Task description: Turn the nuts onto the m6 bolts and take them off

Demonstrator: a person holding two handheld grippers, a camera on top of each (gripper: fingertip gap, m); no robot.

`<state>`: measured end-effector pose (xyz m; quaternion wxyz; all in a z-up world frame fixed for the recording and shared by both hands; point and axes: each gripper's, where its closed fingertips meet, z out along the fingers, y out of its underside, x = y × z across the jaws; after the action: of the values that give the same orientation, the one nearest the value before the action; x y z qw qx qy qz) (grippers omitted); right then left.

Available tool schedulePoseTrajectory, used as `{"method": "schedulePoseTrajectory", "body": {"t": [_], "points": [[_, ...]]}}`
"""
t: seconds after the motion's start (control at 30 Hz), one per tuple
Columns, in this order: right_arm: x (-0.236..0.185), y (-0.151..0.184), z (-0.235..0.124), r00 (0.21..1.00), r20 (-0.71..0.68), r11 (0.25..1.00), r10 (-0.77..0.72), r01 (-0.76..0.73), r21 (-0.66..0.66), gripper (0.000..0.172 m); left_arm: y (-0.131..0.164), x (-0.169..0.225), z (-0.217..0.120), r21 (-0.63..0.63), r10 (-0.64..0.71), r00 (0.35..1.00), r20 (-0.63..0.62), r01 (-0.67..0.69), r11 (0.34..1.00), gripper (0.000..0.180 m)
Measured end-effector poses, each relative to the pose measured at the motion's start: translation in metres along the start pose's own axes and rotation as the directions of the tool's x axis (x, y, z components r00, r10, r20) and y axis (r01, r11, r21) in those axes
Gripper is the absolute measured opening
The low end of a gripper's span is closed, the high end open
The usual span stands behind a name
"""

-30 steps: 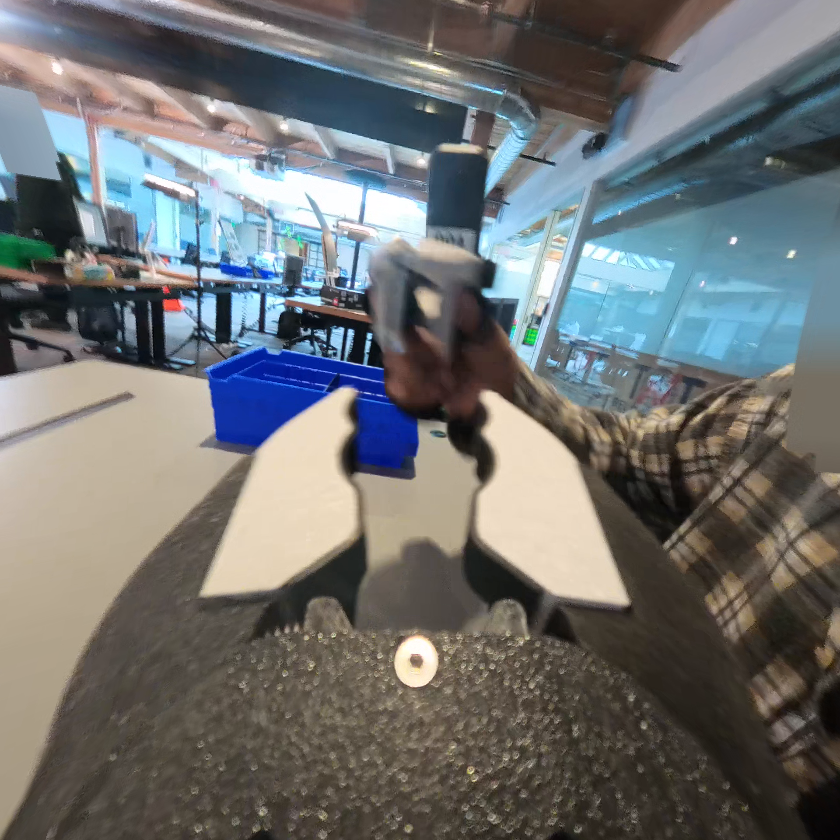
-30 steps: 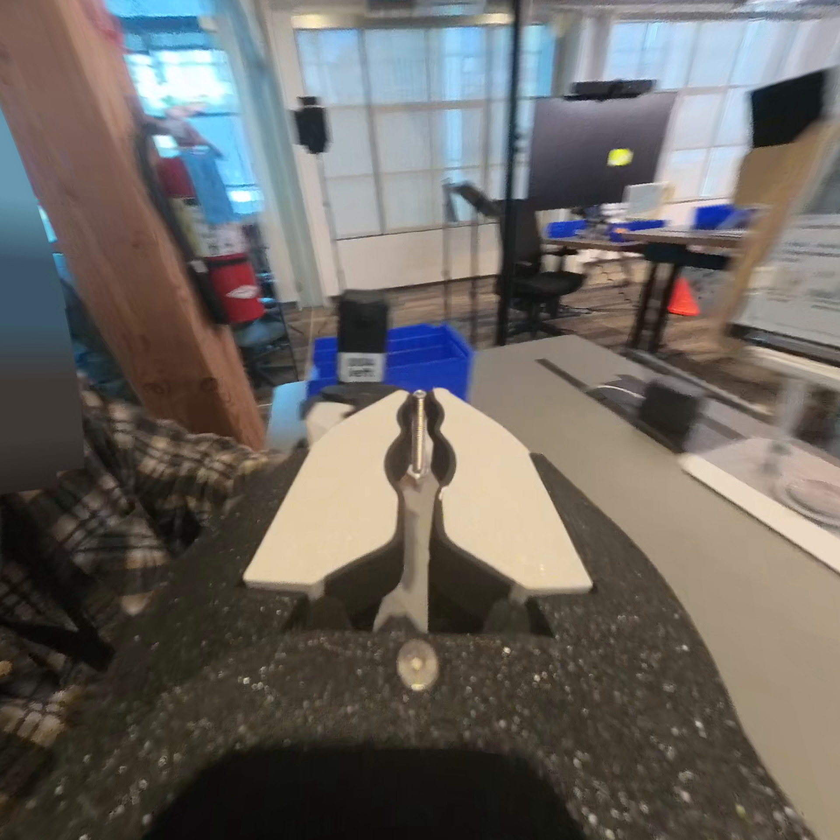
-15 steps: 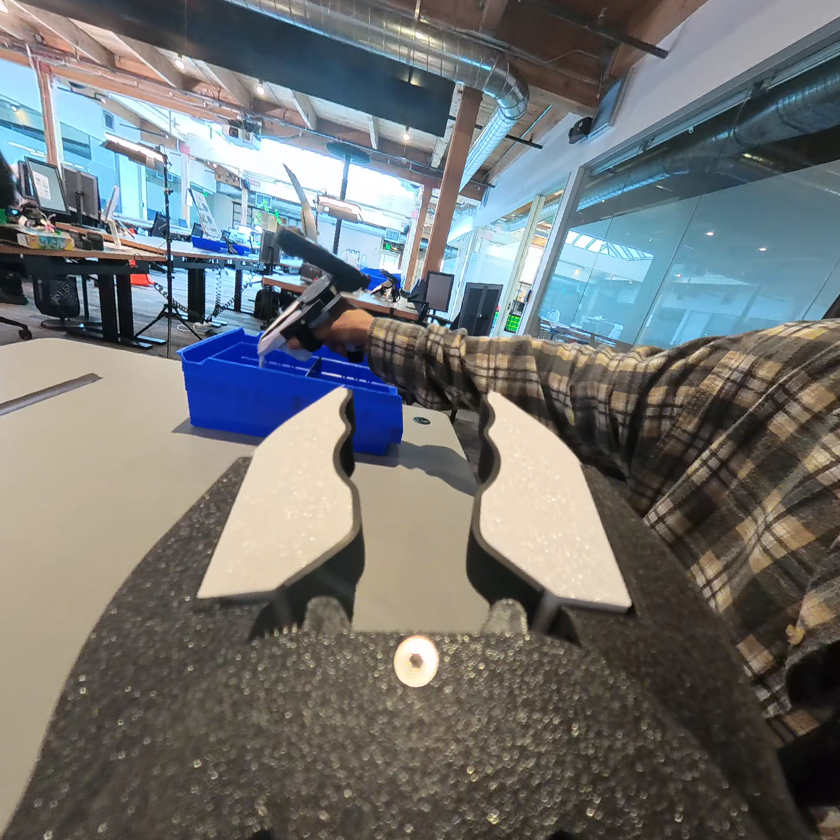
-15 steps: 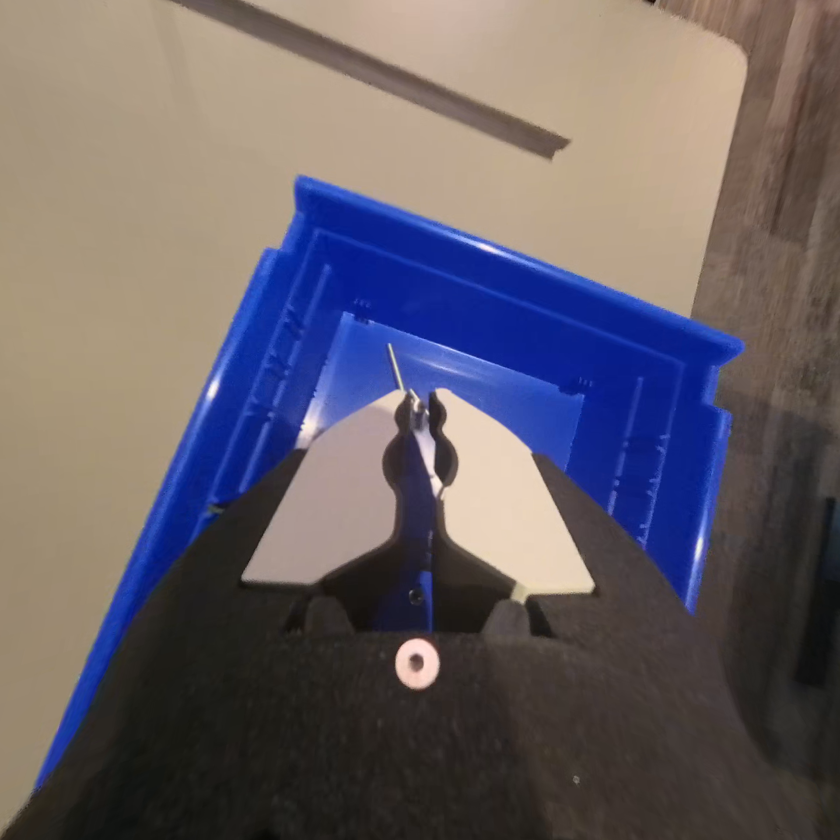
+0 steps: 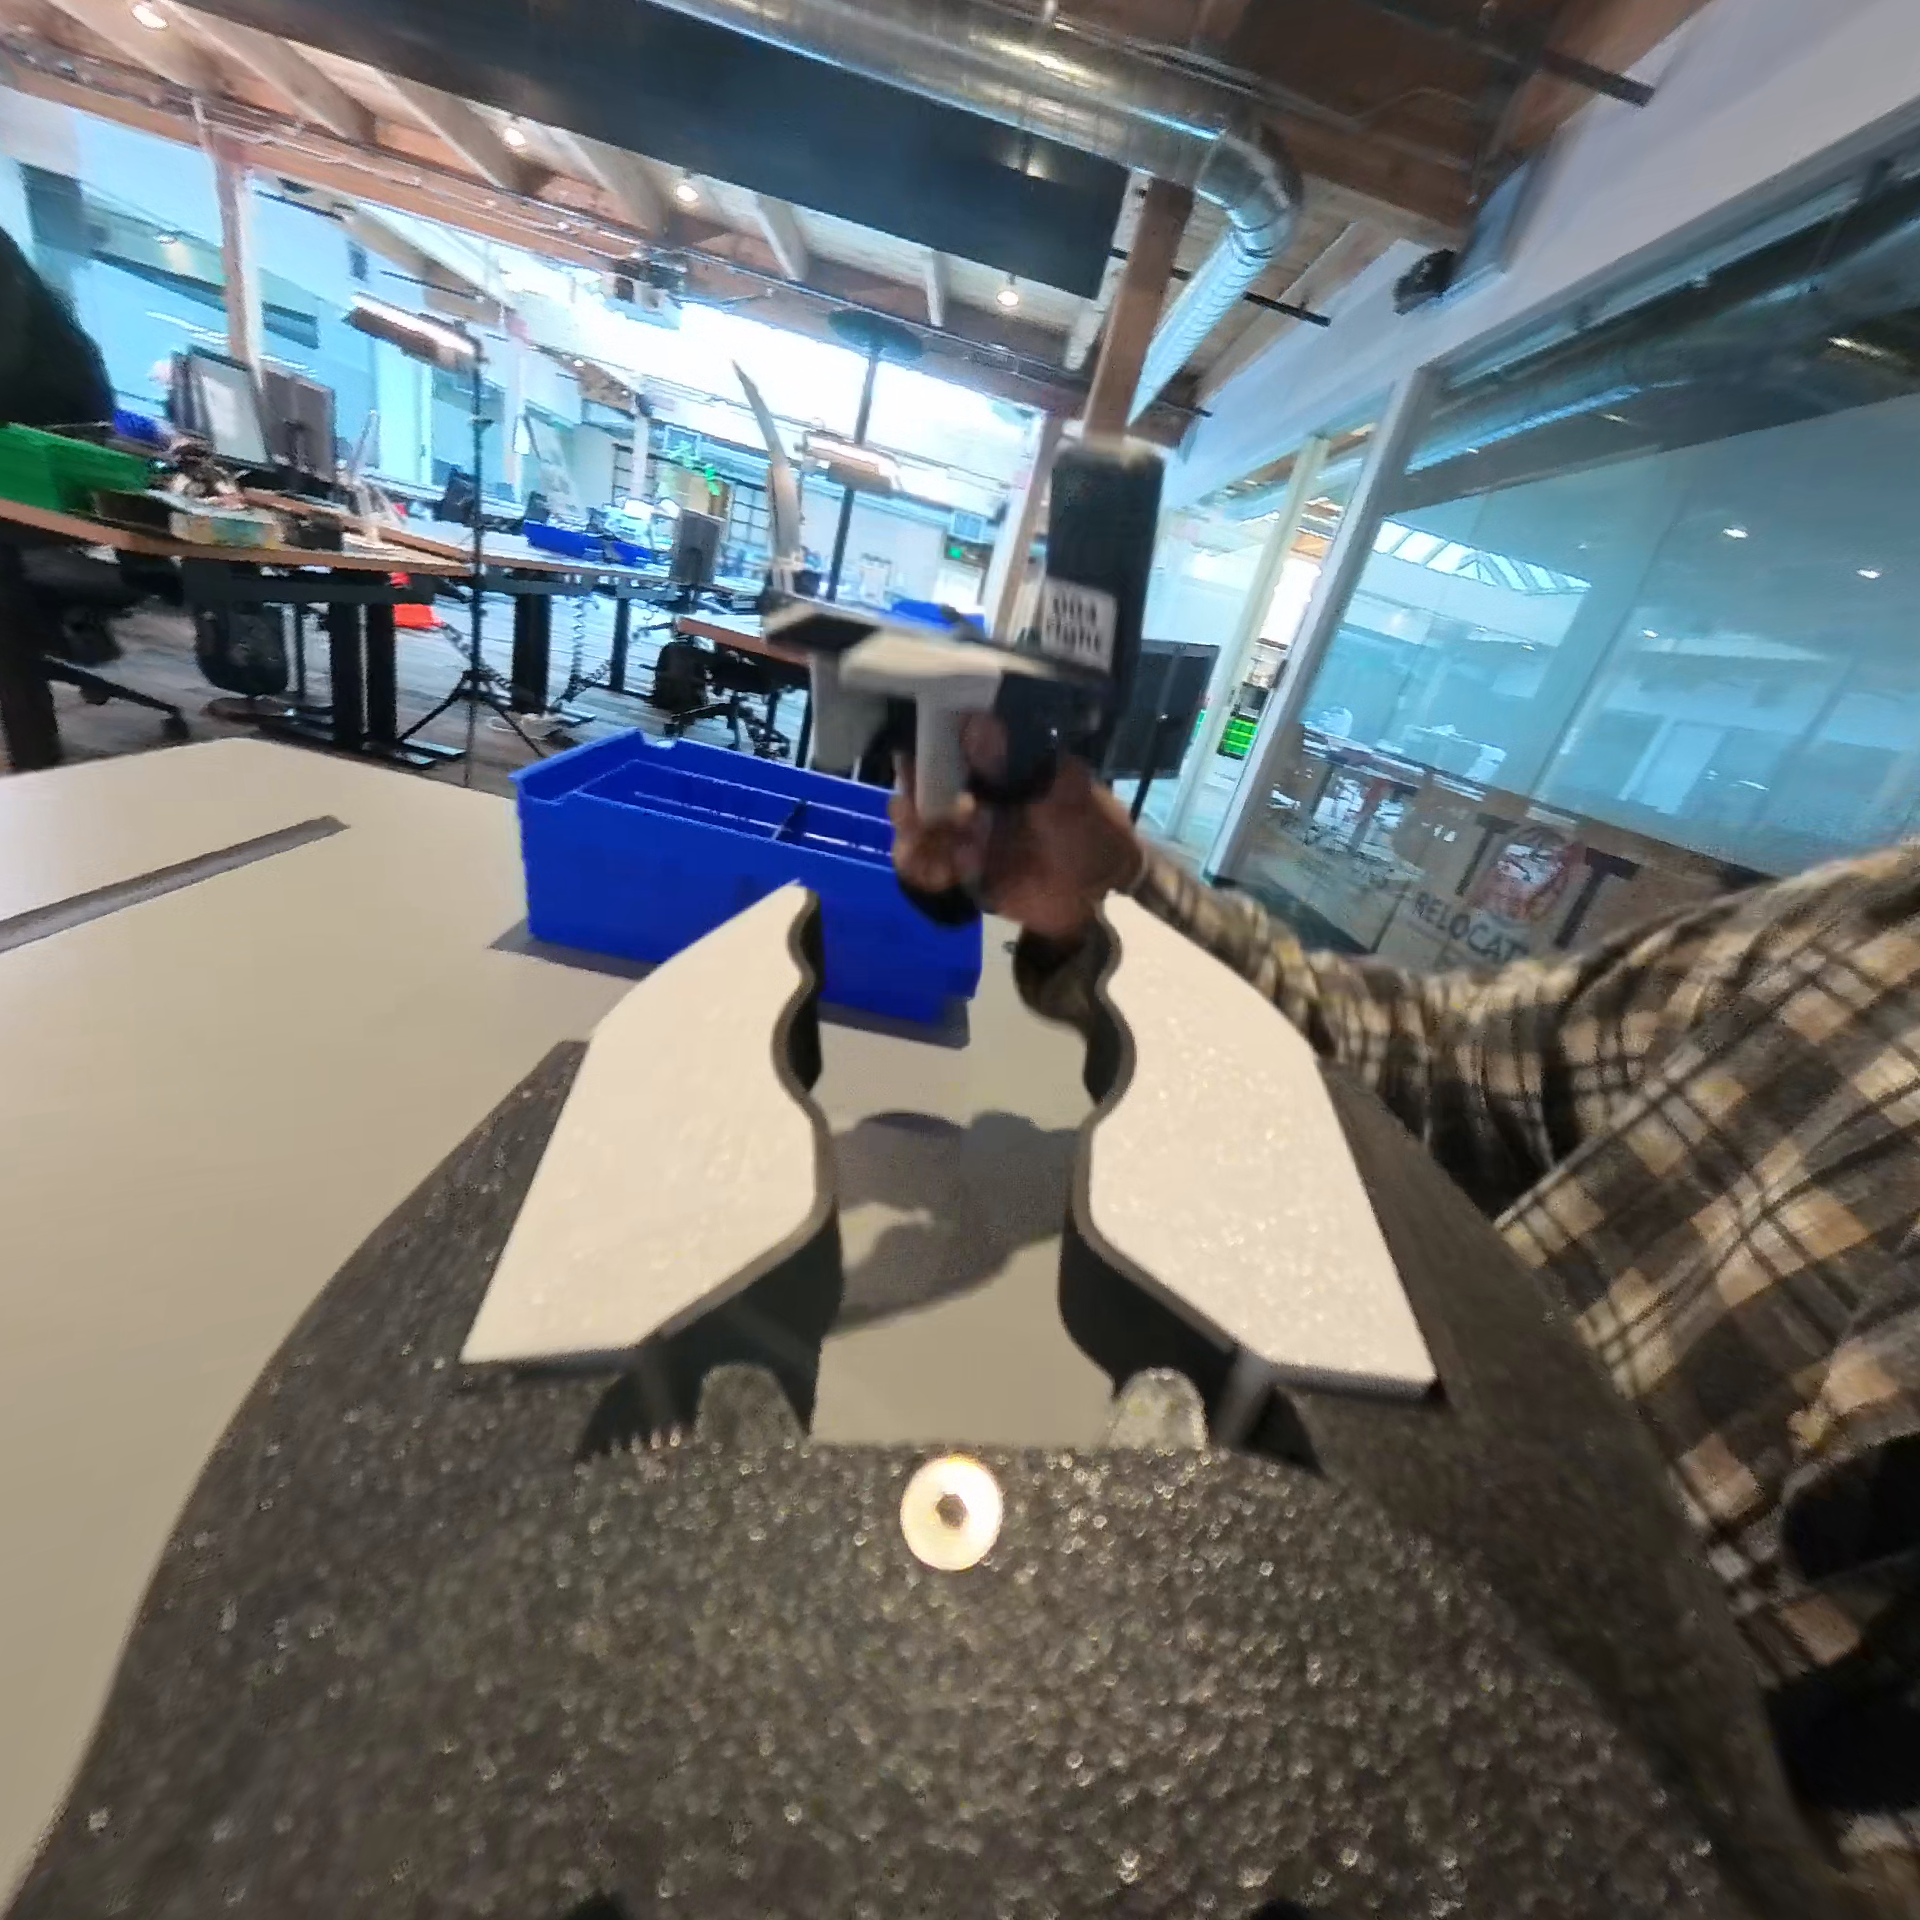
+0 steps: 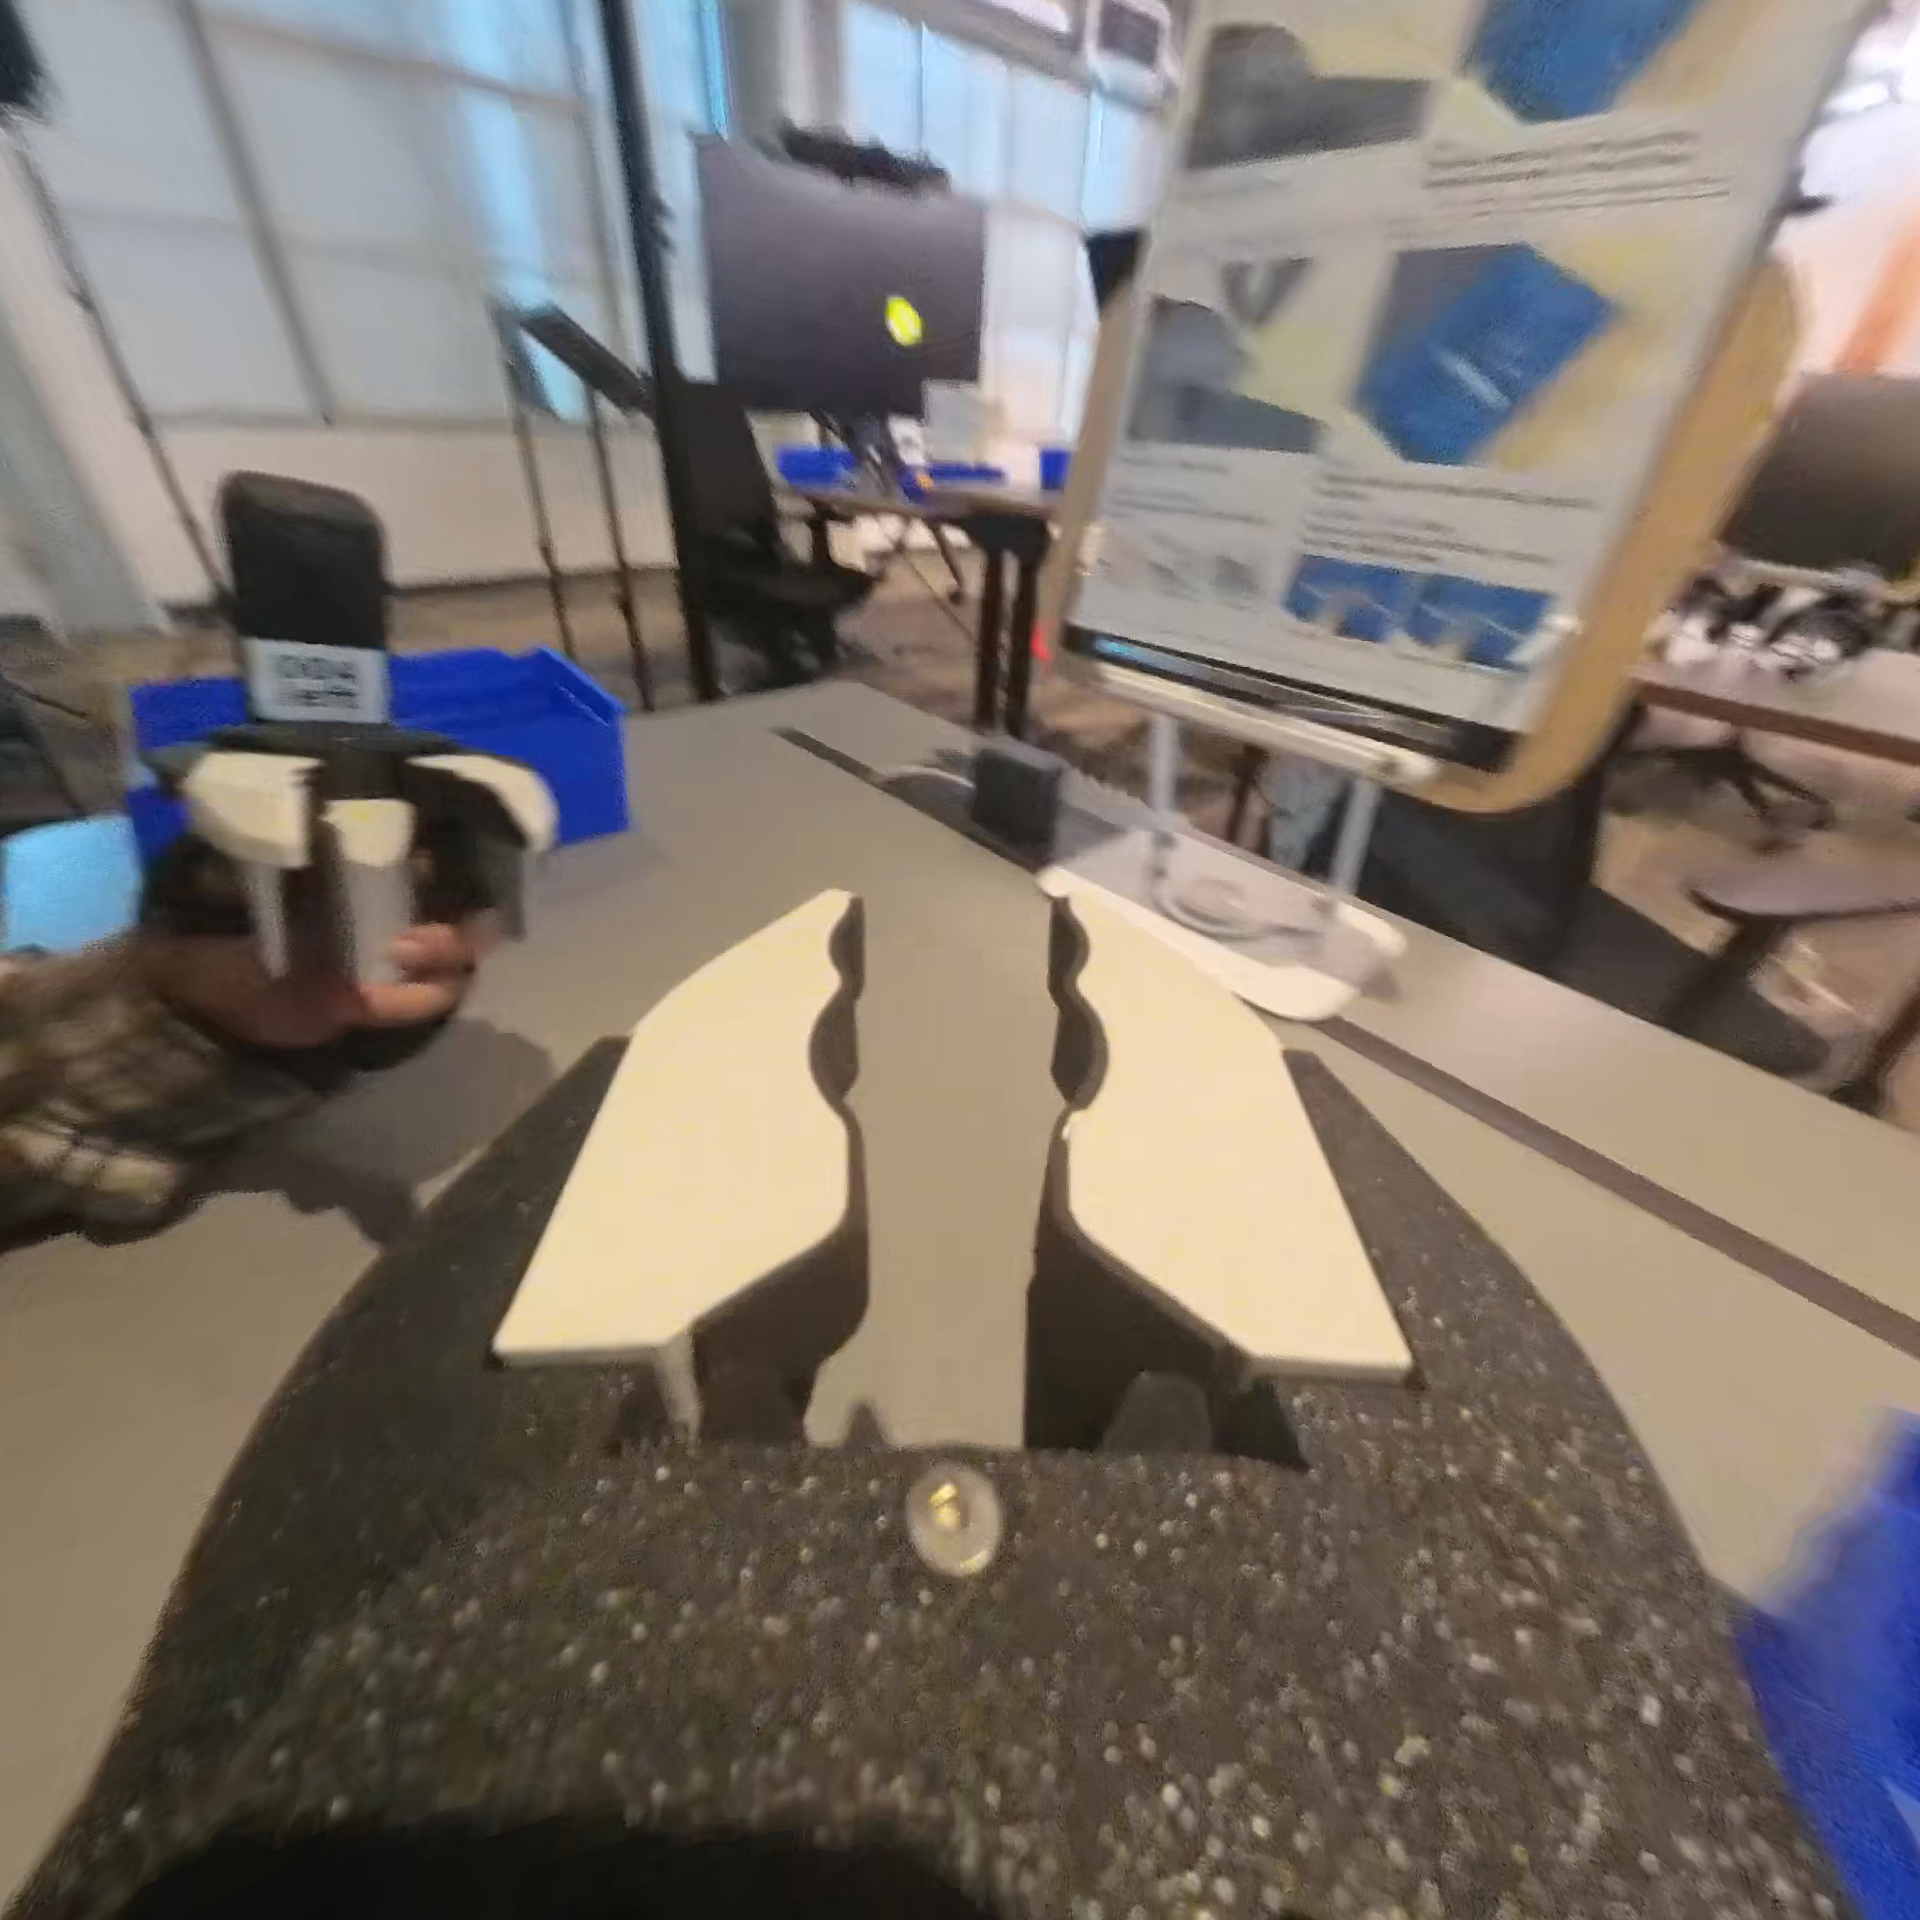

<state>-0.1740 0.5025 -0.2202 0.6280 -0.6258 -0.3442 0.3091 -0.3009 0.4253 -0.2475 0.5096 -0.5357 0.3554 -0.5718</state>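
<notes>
Left gripper: jaws stand wide apart with nothing between them; only grey table shows in the gap.
Right gripper: jaws parted, pads bare, grey table visible between them.
Right gripper in the left view: held up at 12 o'clock from the left fingertips, its white fingers pointing left over the bin; whether it carries anything cannot be told there.
Left gripper in the right view: at 10 o'clock, a hand around its handle, white fingers apart.
Bin: blue, divided into compartments, on the table at 11 o'clock from the left gripper.
Nuts and bolts: none can be made out in either view; the bin's contents are hidden by its walls.
Table: grey, with a dark groove at 10 o'clock.
Sleeve: plaid, reaching in from 3 o'clock.
Poster board: stands at 1 o'clock in the right view.
</notes>
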Motion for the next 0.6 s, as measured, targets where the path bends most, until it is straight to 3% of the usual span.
{"method": "schedulePoseTrajectory", "body": {"t": [0.13,0.27,0.37,0.43,0.53,0.6], "points": [[-0.047,0.050,0.042,0.999,0.046,0.997,-0.007,0.003,0.081,0.037,-0.012,-0.001,-0.029,-0.052,0.021,0.995,0.100,-0.016,0.999,0.047],[-0.061,0.079,0.062,0.999,0.043,0.993,0.014,-0.019,0.115,0.035,-0.042,-0.004,-0.109,-0.203,0.145,0.932,0.332,-0.080,0.976,0.044],[-0.069,0.091,0.068,0.996,0.085,0.996,0.029,-0.036,0.077,0.035,-0.073,-0.015,-0.210,-0.354,0.272,0.774,0.571,-0.066,0.933,0.042],[-0.068,0.095,0.067,0.998,0.065,0.997,0.003,-0.008,0.074,0.035,-0.083,-0.026,-0.291,-0.423,0.297,0.630,0.718,0.057,0.904,0.042],[-0.068,0.095,0.068,0.999,0.049,0.997,-0.015,0.012,0.073,0.034,-0.069,-0.034,-0.393,-0.366,0.192,0.465,0.864,0.318,0.875,0.035],[-0.072,0.094,0.070,0.998,0.063,0.997,-0.028,0.024,0.069,0.033,-0.042,-0.039,-0.437,-0.293,0.126,0.362,0.924,0.453,0.842,0.027]]}}
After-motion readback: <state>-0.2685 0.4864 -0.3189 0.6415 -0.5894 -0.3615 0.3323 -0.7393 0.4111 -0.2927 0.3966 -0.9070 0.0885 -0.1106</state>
